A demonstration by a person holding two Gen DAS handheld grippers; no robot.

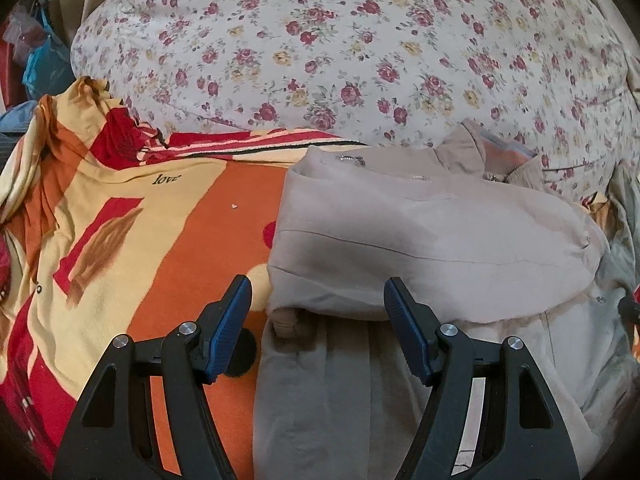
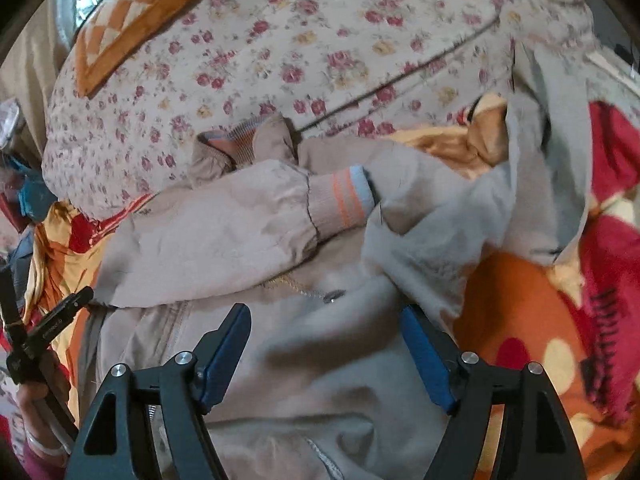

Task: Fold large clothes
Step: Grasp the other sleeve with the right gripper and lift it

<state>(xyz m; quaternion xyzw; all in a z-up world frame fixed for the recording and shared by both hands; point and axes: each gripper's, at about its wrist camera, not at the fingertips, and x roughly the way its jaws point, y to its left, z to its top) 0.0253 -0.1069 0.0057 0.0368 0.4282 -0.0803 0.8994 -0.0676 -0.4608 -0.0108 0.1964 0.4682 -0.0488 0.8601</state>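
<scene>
A: The jacket (image 1: 420, 232) lies on the bed (image 1: 168, 220), just past the left gripper (image 1: 318, 298), fingers (image 1: 234, 320) spread, nothing in them.

B: The right gripper (image 2: 326, 326) hangs over the jacket's body, fingers parted and empty.

A: One sleeve (image 2: 224, 236) is folded across the chest, cuff (image 2: 344, 200) pointing right of the right fingers.

B: The long axis runs away from both, collar (image 2: 236, 144) at the far end, hem nearest. The unfolded right flap sits closer to the right hand, most likely.
</scene>
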